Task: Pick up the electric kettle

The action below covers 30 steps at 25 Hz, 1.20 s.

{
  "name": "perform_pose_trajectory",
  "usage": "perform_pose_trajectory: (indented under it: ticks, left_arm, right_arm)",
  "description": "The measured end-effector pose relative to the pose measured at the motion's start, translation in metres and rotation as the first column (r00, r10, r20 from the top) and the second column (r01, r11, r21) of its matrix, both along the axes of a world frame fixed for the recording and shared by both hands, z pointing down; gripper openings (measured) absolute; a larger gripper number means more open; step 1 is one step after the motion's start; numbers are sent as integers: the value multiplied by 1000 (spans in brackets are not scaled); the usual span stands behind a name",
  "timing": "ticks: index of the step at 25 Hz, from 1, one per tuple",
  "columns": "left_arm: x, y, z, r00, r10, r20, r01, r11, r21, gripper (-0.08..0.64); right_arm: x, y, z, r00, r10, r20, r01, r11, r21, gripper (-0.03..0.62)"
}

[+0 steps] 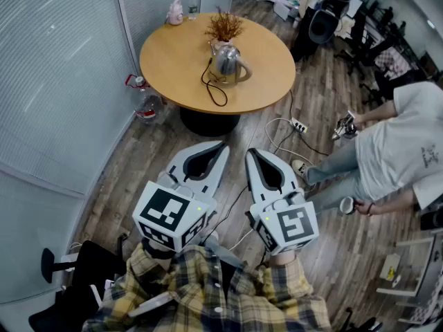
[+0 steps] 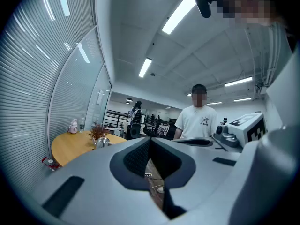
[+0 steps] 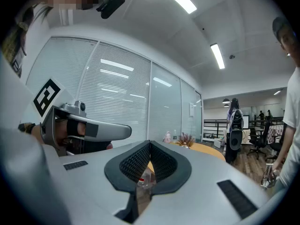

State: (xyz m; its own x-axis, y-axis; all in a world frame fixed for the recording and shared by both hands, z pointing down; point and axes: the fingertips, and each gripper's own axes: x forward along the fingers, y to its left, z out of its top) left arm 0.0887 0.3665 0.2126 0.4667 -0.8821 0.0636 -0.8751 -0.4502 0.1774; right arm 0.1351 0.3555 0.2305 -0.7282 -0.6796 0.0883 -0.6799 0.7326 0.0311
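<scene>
The silver electric kettle [image 1: 227, 61] stands on the round wooden table [image 1: 173, 54] far ahead, with its black cord looped beside it. In the left gripper view the kettle [image 2: 102, 142] is small, at the left on the table [image 2: 70, 146]. My left gripper [image 1: 223, 146] and right gripper [image 1: 250, 152] are held side by side near my body, level, well short of the table. Both are shut with nothing between the jaws. The left gripper's tips [image 2: 150, 139] meet, and so do the right gripper's [image 3: 150, 143]. The right gripper view shows only the table's edge [image 3: 208, 149].
A dried plant in a vase [image 1: 223, 28] stands behind the kettle. A water jug [image 1: 147, 106] sits on the floor left of the table, and a power strip [image 1: 299, 125] with cables lies to its right. A person in a white shirt [image 1: 401, 144] stands at right. A glass wall runs along the left.
</scene>
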Motion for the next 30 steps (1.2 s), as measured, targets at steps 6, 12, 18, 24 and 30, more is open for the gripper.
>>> perform_pose_trajectory:
  ticks: [6,12,18,24,30]
  left_arm:
    - [7,-7,-2,1000,-11,3,11,1000,8,3]
    - [15,-8,0,1000,-25,6,24,1000,10,3]
    - [22,-8,8,999,-40,12,40,999,5,3]
    - [23,-20,11,999,-49,4,49,999,-6,3]
    - [6,-52,17,999,-45,0,45,999,-8,3]
  right_arm:
    - [7,-7,-3,1000,-8,9,8,1000,7,31]
    - [16,-8,-1,1000,-19,13,19,1000,7,31]
    - [24,-9,7,999,-30,13,30,1000,-1,31]
    - [28,-20,13,1000,-27,9,27,999,-18,31]
    - [13,-52,20,1000,-16,-3,15,999,-30,31]
